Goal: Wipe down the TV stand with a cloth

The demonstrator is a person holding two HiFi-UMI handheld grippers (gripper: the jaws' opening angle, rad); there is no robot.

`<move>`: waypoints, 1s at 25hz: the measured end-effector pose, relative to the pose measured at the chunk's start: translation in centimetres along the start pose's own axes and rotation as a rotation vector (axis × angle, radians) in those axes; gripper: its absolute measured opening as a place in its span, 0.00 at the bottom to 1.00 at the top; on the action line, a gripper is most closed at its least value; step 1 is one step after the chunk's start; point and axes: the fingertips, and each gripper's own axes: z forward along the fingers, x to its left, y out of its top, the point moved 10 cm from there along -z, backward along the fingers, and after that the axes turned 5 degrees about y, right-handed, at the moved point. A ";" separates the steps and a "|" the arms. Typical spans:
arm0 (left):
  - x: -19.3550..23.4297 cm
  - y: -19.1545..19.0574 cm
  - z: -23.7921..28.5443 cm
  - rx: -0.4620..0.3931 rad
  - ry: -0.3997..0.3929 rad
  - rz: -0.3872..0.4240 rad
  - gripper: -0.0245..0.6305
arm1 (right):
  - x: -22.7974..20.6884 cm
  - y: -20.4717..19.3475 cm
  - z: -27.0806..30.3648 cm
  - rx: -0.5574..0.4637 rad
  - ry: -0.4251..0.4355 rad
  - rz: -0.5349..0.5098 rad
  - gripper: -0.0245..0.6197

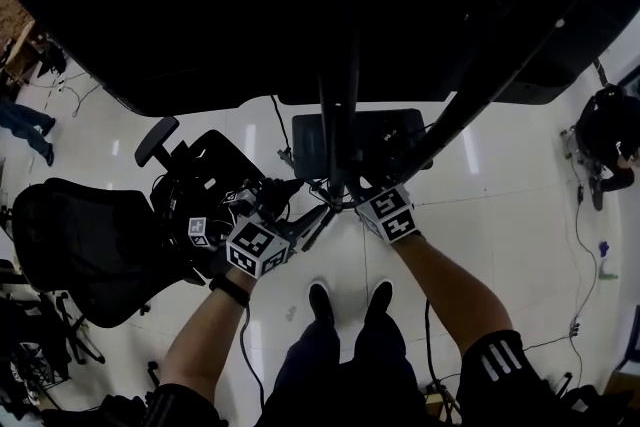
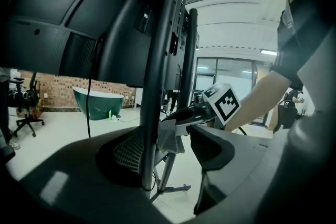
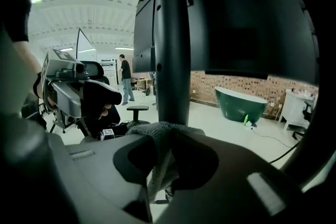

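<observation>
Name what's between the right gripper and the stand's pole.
The cloth, pinched by the right gripper, lies against the pole; the right gripper view shows it.

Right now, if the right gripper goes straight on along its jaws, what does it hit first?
The TV stand's upright pole. The right gripper is shut on the cloth, and the pole rises directly past its jaw tips. The cloth looks pressed against it, though exact contact is hard to judge.
</observation>
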 end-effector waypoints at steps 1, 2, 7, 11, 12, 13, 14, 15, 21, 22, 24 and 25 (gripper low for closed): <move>0.1 -1.1 0.4 0.013 -0.005 0.004 0.49 | 0.1 -0.9 0.5 0.015 0.008 0.002 0.13; 0.2 -2.2 0.9 0.028 -0.009 0.005 0.50 | 0.3 -1.7 1.1 0.033 0.017 0.006 0.13; 1.3 -8.0 2.5 0.092 -0.001 -0.054 0.50 | 1.4 -6.1 4.7 0.117 0.051 -0.042 0.08; 1.4 -11.6 3.3 0.130 -0.004 -0.089 0.50 | 2.2 -8.9 6.7 0.160 0.015 -0.140 0.06; 1.3 -12.3 3.4 0.138 -0.008 -0.098 0.50 | 2.3 -9.6 7.1 0.165 0.011 -0.135 0.06; 1.3 -13.1 3.5 0.144 -0.009 -0.101 0.50 | 2.4 -10.3 7.6 0.169 0.009 -0.126 0.06; 1.4 -13.8 3.6 0.149 -0.007 -0.103 0.50 | 2.5 -11.0 8.1 0.175 0.011 -0.121 0.06; 1.5 -14.5 3.7 0.154 -0.006 -0.105 0.50 | 2.5 -11.7 8.6 0.181 0.015 -0.123 0.06; 1.7 -17.6 5.1 0.177 -0.006 -0.137 0.50 | 2.3 -16.0 11.0 0.231 0.028 -0.134 0.05; 1.9 -18.0 5.3 0.180 -0.001 -0.149 0.50 | 2.2 -16.7 11.3 0.242 0.030 -0.124 0.05; 2.0 -18.7 5.7 0.192 0.001 -0.180 0.50 | 2.0 -18.0 12.0 0.269 0.039 -0.103 0.05; 2.0 -19.0 5.9 0.199 0.000 -0.187 0.50 | 1.8 -18.5 12.2 0.283 0.044 -0.094 0.05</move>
